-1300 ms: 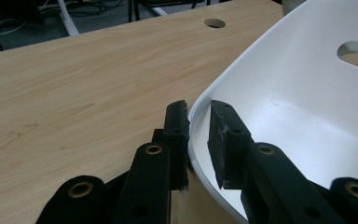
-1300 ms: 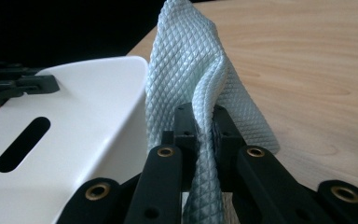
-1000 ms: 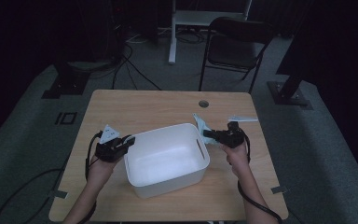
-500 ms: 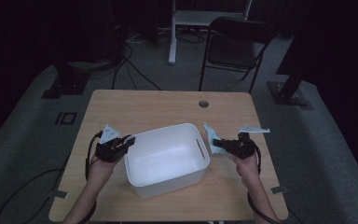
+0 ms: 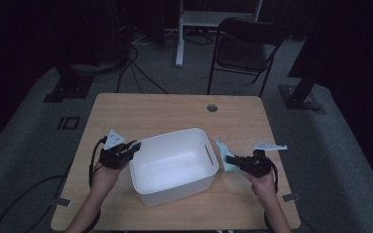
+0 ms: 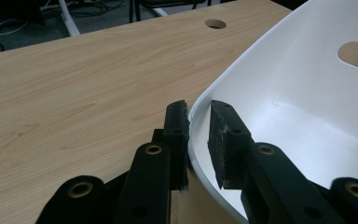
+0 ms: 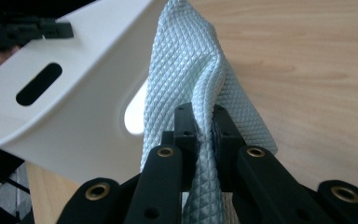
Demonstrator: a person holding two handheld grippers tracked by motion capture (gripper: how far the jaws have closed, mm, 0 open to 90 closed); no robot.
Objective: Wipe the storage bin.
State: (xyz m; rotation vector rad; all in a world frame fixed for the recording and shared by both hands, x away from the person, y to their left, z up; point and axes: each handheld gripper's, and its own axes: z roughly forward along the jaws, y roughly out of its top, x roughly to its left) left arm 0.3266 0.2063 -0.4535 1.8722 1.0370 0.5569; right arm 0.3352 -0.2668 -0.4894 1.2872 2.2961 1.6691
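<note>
Premises: a darkened recording studio or lab. Evidence: grey carpeted floor (image 5: 24, 194), black stand bases (image 5: 64, 90) beyond the table's far corners, loose cables (image 5: 141, 73), a black folding chair (image 5: 245, 46), and a single wood-top table (image 5: 175, 109) with cable port (image 5: 212, 108).

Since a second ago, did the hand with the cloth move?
Yes. The right gripper with the cloth moved right, away from the bin, toward the table's right edge.
</note>
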